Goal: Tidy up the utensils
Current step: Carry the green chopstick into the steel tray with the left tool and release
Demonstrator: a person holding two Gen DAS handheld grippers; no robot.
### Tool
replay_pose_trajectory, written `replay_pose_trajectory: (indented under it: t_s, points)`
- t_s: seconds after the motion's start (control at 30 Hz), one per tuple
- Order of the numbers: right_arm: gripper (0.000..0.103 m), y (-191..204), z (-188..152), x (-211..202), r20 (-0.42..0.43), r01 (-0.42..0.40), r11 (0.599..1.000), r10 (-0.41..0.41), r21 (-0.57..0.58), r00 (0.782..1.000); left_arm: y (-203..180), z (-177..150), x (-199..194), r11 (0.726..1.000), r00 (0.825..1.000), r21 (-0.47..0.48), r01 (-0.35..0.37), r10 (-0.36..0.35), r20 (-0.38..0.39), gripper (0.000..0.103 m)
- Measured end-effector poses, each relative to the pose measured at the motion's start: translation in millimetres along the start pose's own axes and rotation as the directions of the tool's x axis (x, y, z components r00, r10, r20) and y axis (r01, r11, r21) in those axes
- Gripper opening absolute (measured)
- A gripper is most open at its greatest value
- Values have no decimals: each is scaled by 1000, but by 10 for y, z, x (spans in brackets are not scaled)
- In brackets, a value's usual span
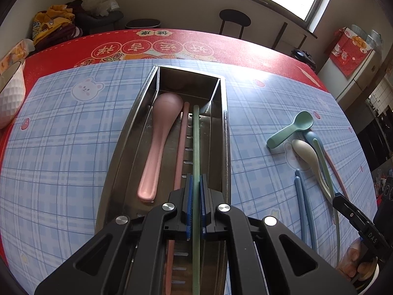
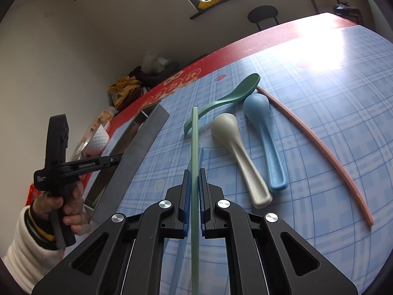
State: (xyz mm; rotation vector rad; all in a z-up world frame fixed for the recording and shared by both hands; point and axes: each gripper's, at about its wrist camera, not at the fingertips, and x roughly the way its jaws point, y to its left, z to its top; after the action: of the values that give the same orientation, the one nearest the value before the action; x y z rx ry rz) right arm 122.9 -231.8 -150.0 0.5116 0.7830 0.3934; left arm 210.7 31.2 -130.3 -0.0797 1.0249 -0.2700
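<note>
My left gripper (image 1: pixel 196 184) is shut on a green chopstick (image 1: pixel 196 142) and holds it lengthwise over the steel utensil tray (image 1: pixel 224 132). A pink spoon (image 1: pixel 157 142) and a pink chopstick (image 1: pixel 181 145) lie in the tray. My right gripper (image 2: pixel 194 179) is shut on another green chopstick (image 2: pixel 194 137), held above the blue checked mat (image 2: pixel 319 123). On the mat lie a green spoon (image 2: pixel 235 93), a cream spoon (image 2: pixel 235 152), a blue spoon (image 2: pixel 265 132), a pink chopstick (image 2: pixel 314 142) and a blue chopstick (image 2: pixel 180 253) under my right gripper.
A white textured bowl (image 1: pixel 9 98) stands at the table's left edge. The red tablecloth (image 1: pixel 172 41) borders the mat. Clothes and bags (image 1: pixel 56 22) are piled beyond the far left. A black stool (image 1: pixel 234 22) stands behind the table. The tray's steel side (image 2: pixel 137 152) shows left of my right gripper.
</note>
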Motion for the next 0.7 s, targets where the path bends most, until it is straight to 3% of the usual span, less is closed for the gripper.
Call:
replay_pose_trajectory:
  t_s: [0.7]
  points:
    - [6, -16, -7, 54, -9, 3, 1000, -3, 5, 1000, -30, -26, 5, 999, 1000, 27, -23, 24, -20, 6]
